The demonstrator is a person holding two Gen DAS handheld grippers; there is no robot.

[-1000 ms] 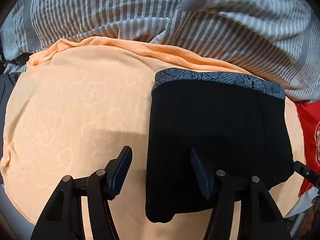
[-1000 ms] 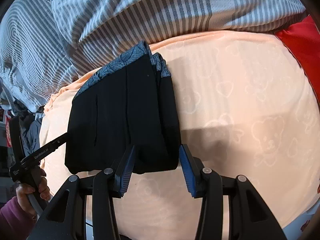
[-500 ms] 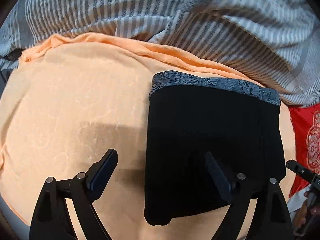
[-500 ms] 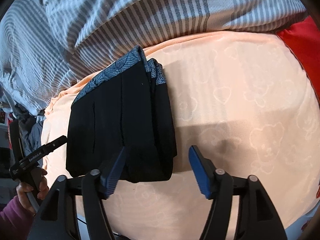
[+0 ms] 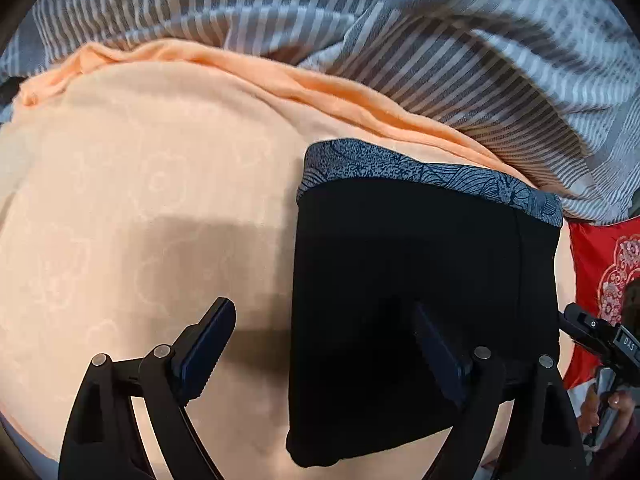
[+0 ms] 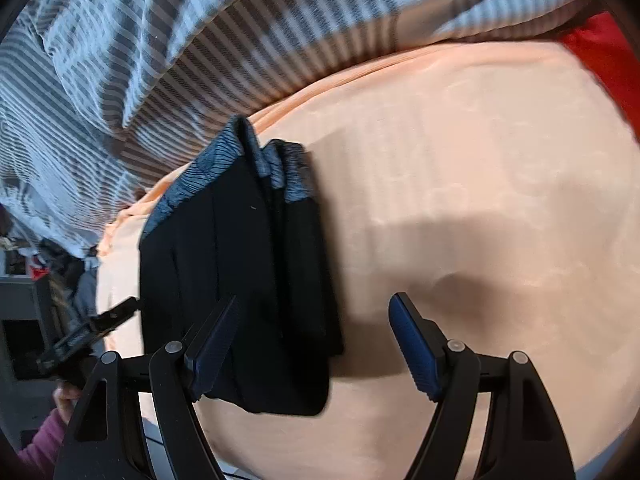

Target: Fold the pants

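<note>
The black pants [image 5: 424, 300] lie as a compact, several-layered rectangle on the peach blanket [image 5: 152, 208]. All places here are given from the pants. Their patterned grey waistband [image 5: 424, 172] is at the far end, next to the striped grey duvet [image 5: 400, 40], and in the right wrist view the layers are stacked with the waistband edges showing one beside the other [image 6: 280, 168]. By this look the folding itself seems finished, and the step in hand is probably the release and the check of the result.

The left gripper [image 5: 320, 344] is above the near end of the pants with its jaws wide apart and nothing between them; one finger is over the black cloth, the other is over the blanket just beside the pants' left edge. The right gripper [image 6: 316, 340] is also spread open and holds nothing; it stands over the near right corner of the pants, one finger over the cloth and the other over the bare blanket. Whether any finger touches the cloth, the pictures do not show.

A red patterned cloth [image 5: 608, 264] lies beyond the right side of the pants.

If the judgement is right, the next move calls for little: to lift both grippers straight away from the pants without catching the top layer, or to press the near edge flat if it looks loose.
</note>
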